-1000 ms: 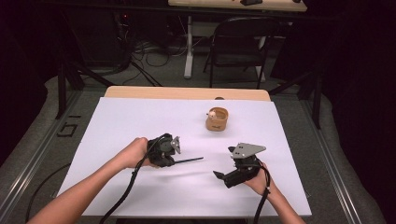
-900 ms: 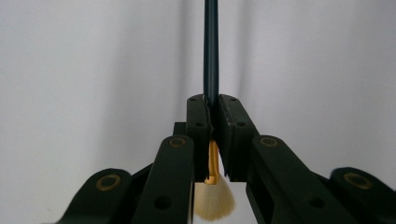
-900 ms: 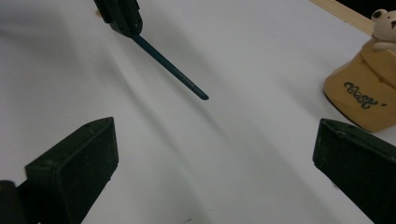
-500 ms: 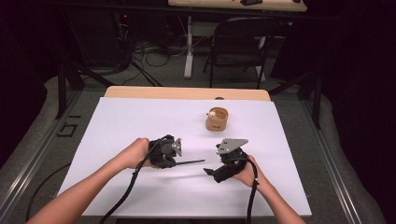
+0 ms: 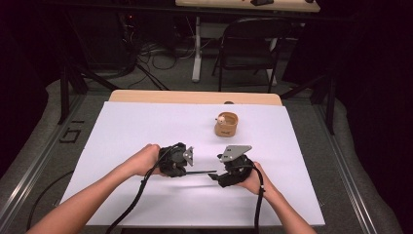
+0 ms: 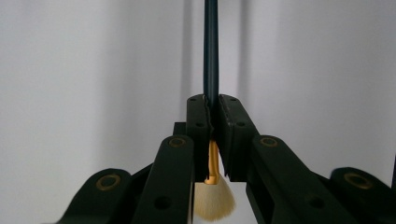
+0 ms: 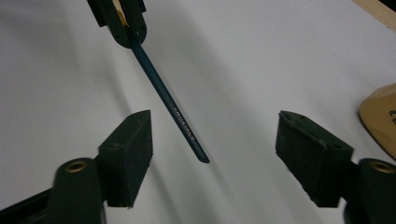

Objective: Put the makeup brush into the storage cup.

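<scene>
On the table, a tan holder apparently holds something pale.

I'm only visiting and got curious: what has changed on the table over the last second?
The right gripper slid left toward the brush; its jaws have just been closing, the handle tip between them, untouched. The left gripper stayed clamped on the brush; the wooden cup stayed put.

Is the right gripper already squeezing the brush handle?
No: in the right gripper view the right gripper has both pads standing clear of the brush handle, whose free tip lies between them untouched.
</scene>
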{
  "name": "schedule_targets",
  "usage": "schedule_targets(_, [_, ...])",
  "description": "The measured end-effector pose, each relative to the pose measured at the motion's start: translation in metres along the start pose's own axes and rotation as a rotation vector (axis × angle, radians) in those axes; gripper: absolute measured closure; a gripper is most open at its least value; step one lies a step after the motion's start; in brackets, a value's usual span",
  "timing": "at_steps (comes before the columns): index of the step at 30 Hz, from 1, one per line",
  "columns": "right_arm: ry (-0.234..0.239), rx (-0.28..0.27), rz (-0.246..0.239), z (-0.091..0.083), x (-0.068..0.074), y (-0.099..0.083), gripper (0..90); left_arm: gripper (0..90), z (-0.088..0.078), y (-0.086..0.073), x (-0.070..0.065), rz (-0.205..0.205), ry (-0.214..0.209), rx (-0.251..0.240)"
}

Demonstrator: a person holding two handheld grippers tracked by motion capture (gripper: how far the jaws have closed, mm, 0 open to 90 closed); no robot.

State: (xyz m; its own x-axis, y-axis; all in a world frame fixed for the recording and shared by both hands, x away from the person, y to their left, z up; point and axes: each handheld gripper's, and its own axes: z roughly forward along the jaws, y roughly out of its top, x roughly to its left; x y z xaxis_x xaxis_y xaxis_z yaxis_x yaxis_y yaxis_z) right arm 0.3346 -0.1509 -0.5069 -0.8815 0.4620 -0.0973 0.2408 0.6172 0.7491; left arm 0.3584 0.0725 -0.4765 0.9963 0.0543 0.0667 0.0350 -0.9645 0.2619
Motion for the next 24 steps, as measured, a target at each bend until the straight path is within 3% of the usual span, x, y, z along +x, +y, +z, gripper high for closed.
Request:
schedule_targets(5, [0.016, 0.014, -0.018, 0.005, 0.004, -0.001, 39.1, 83.5, 0.000, 0.004, -0.001, 0.026, 0.007, 0.004])
schedule_targets(16, [0.052, 0.066, -0.061, 0.014, 0.010, -0.001, 60.9, 83.6, 0.000, 0.011, -0.003, 0.043, 0.014, 0.022])
schedule_targets(24, [0.057, 0.078, -0.079, 0.016, 0.012, 0.000, 65.4, 83.6, -0.001, 0.018, -0.003, 0.050, 0.004, 0.028])
